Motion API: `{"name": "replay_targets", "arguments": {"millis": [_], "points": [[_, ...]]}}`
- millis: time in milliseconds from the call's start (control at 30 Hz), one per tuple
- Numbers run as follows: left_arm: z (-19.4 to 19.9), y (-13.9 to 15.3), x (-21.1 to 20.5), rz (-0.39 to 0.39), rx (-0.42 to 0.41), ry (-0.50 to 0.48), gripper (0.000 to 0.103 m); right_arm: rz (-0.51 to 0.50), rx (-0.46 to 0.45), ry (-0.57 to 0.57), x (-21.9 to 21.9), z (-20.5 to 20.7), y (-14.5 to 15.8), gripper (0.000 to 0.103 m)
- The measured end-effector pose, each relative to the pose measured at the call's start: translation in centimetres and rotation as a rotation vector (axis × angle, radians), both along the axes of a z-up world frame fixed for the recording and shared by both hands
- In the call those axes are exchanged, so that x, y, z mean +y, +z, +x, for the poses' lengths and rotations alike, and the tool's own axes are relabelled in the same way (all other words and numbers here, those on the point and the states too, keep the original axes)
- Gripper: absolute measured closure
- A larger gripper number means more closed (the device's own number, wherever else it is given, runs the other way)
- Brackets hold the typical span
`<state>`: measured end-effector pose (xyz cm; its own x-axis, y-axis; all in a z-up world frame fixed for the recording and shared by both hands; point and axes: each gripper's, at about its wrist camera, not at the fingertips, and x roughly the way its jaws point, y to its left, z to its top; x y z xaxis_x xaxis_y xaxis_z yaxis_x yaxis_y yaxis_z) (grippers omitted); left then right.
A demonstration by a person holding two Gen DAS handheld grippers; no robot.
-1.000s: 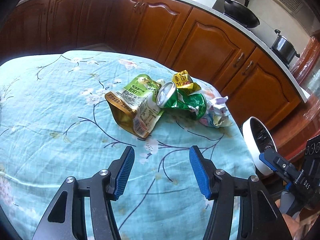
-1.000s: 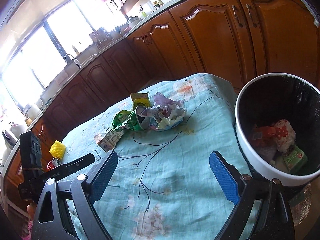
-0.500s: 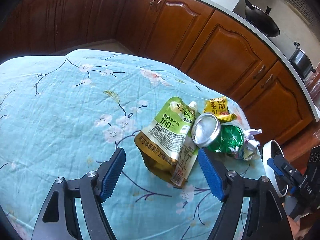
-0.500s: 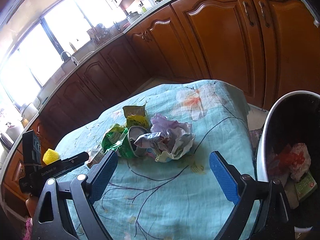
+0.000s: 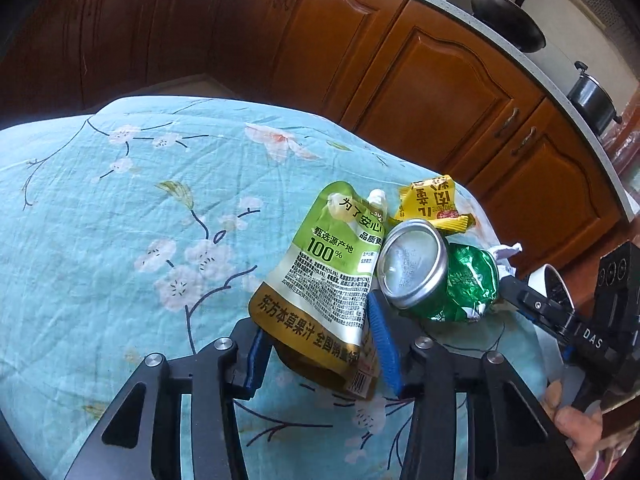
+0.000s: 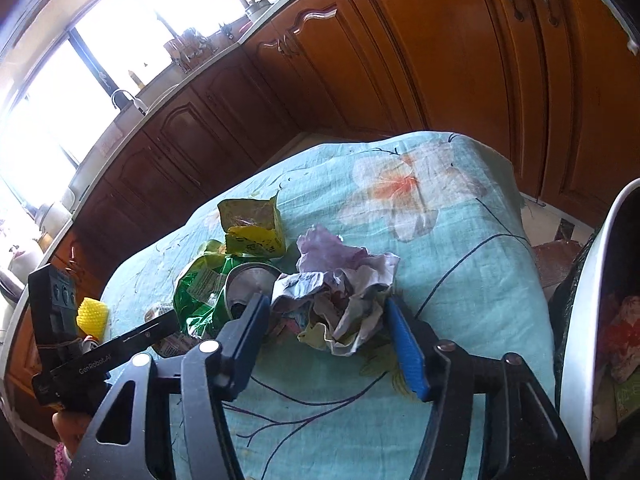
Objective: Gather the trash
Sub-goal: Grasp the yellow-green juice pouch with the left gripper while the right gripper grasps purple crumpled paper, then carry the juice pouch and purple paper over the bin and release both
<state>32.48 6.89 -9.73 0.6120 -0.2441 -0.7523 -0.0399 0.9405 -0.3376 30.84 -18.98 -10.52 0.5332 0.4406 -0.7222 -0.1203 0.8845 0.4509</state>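
A green and gold juice pouch (image 5: 324, 280) lies on the teal floral tablecloth (image 5: 120, 220). My left gripper (image 5: 320, 344) is open with its blue pads on either side of the pouch's lower end. A crushed green can (image 5: 436, 276) and a yellow wrapper (image 5: 432, 204) lie just right of the pouch. My right gripper (image 6: 332, 332) is open around a crumpled paper wad (image 6: 344, 292). The can (image 6: 224, 288) and the yellow wrapper (image 6: 252, 228) lie left of the wad.
A white trash bin (image 6: 580, 340) with a black liner holds trash at the table's right edge. Brown kitchen cabinets (image 5: 420, 72) stand behind the table. A pan (image 5: 508, 20) and a pot (image 5: 592, 100) sit on the counter.
Both grippers have moved forward to the trash pile. The left one now straddles the pouch and the right one straddles the paper wad. Both jaws have narrowed.
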Motion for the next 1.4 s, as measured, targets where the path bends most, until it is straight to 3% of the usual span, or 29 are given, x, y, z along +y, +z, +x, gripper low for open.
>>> {"name": "replay_targets", "arguments": {"millis": [33, 100, 133, 200, 533, 867, 1400], "points": [[-0.3, 0.1, -0.3, 0.019, -0.011, -0.005, 0.065, -0.009, -0.003, 0.001, 0.2, -0.1, 0.2, 0.064], [-1.2, 0.5, -0.8, 0.033, -0.029, -0.018, 0.07, -0.003, -0.003, 0.005, -0.1, -0.5, 0.4, 0.076], [-1.7, 0.6, -1.0, 0.035, -0.037, -0.022, 0.07, 0.0, -0.002, 0.009, -0.1, -0.8, 0.5, 0.089], [-2.9, 0.9, -1.5, 0.046, -0.052, -0.03, 0.071, -0.015, -0.003, 0.013, -0.1, -1.6, 0.7, 0.099], [-9.6, 2.9, -1.5, 0.007, -0.108, -0.036, 0.072, -0.019, -0.038, 0.041, -0.4, -6.1, 2.2, 0.1], [-14.6, 6.8, -1.8, -0.004, -0.206, -0.046, 0.072, 0.004, -0.085, 0.001, -2.6, -10.1, 4.4, 0.101], [-14.0, 7.2, -9.3, 0.018, -0.228, -0.205, 0.072, -0.014, -0.125, -0.128, -9.2, -13.9, 6.3, 0.101]]}}
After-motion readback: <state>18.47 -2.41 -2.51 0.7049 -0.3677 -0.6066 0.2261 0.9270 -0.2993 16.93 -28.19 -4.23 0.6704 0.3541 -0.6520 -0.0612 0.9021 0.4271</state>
